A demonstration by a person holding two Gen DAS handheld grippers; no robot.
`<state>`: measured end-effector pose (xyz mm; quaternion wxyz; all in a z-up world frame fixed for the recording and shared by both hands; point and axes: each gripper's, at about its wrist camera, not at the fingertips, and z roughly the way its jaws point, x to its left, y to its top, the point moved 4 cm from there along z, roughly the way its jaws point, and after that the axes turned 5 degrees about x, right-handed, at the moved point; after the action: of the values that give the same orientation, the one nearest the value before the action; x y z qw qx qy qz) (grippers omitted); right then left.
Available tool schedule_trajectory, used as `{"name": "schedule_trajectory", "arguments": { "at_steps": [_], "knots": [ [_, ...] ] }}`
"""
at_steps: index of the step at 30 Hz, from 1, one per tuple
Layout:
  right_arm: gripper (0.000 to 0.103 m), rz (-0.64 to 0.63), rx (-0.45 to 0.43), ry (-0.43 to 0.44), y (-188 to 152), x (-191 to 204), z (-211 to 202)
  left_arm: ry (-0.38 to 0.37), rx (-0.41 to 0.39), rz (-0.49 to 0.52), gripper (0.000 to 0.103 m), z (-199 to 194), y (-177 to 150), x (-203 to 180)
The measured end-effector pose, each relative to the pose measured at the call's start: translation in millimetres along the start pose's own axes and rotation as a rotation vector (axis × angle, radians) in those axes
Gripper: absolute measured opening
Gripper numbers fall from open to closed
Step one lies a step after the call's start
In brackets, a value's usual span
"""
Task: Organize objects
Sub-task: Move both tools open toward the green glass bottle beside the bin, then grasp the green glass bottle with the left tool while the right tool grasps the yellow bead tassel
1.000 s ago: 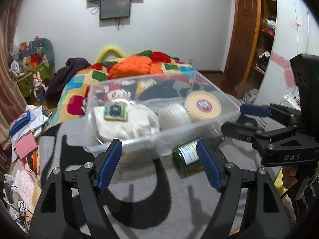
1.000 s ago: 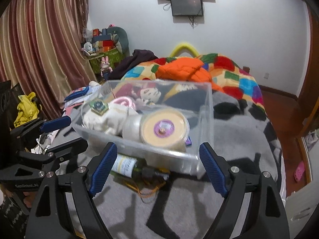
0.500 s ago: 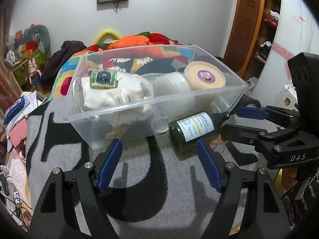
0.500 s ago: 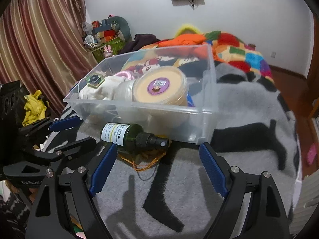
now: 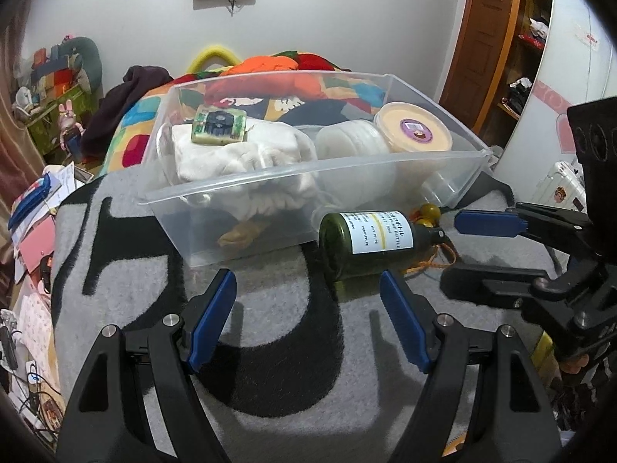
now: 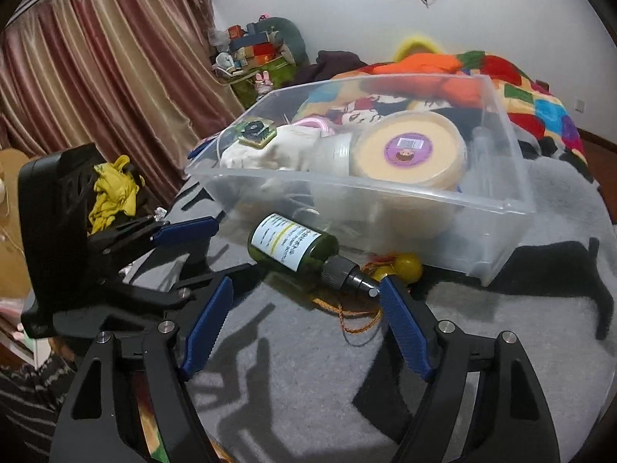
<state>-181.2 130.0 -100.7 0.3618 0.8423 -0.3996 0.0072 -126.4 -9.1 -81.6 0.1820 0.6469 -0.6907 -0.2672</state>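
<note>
A dark green spray bottle (image 6: 293, 247) with a white label lies on its side on the grey blanket, against the clear plastic bin (image 6: 497, 208). My right gripper (image 6: 304, 293) hovers just short of it. Its jaws are closing with the black nozzle beside the right fingertip, and the pads do not press on anything. In the left wrist view the bottle (image 5: 366, 243) lies ahead of my left gripper (image 5: 308, 301), which is open and holds nothing. The right gripper (image 5: 474, 252) reaches in from the right there. The left gripper (image 6: 193, 250) shows at the left of the right wrist view.
The bin (image 5: 239, 189) holds a white cloth (image 5: 231, 154), a small green-and-cream item (image 5: 219, 127), white rolls and a yellow-lidded tub (image 5: 412, 131). Yellow beads (image 6: 408, 266) on an orange cord lie by the bottle's nozzle. Bright bedding lies behind; clutter and curtains stand at the left.
Both grippers have sunk and tipped down toward the blanket, so the bottle and bin look nearer. The right gripper's blue fingers stand a little closer together than before.
</note>
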Motion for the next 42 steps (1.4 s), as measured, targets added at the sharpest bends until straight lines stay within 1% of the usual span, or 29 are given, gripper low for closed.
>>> {"name": "schedule_trajectory", "arguments": {
  "at_steps": [4,11,16,18,19,20,22,24,28,33,38,42],
  "knots": [
    [0.076,0.037,-0.007,-0.061,-3,-16,-7,-0.014,0.003,0.008,0.077,1,5,-4],
    [0.076,0.167,-0.04,-0.131,-8,-58,-25,-0.063,0.019,0.021,0.077,10,19,-23],
    [0.076,0.186,-0.055,-0.179,-11,-69,-30,-0.078,0.049,0.024,0.077,24,22,-32],
    [0.076,0.18,-0.058,-0.189,-10,-68,-30,-0.075,0.056,0.016,0.073,29,21,-33],
    [0.076,0.177,-0.057,-0.191,-10,-68,-29,-0.088,0.058,0.017,0.066,30,20,-34],
    [0.076,0.172,-0.057,-0.193,-10,-67,-27,-0.094,0.057,0.018,0.062,30,19,-34],
    [0.076,0.164,-0.054,-0.196,-9,-65,-24,-0.086,0.038,0.029,0.061,27,19,-35],
    [0.076,0.158,-0.054,-0.204,-8,-64,-21,-0.063,0.015,0.038,0.061,23,18,-35],
    [0.068,0.149,-0.036,-0.207,-6,-60,-12,-0.038,-0.016,0.041,0.061,14,16,-31],
    [0.067,0.132,-0.014,-0.209,-2,-55,0,-0.02,-0.044,0.011,0.061,1,10,-18],
    [0.059,0.111,0.016,-0.216,5,-48,12,-0.011,-0.082,-0.026,0.061,-14,7,-4],
    [0.058,0.085,0.039,-0.236,10,-42,23,-0.01,-0.114,-0.048,0.061,-25,8,5]
  ]
}}
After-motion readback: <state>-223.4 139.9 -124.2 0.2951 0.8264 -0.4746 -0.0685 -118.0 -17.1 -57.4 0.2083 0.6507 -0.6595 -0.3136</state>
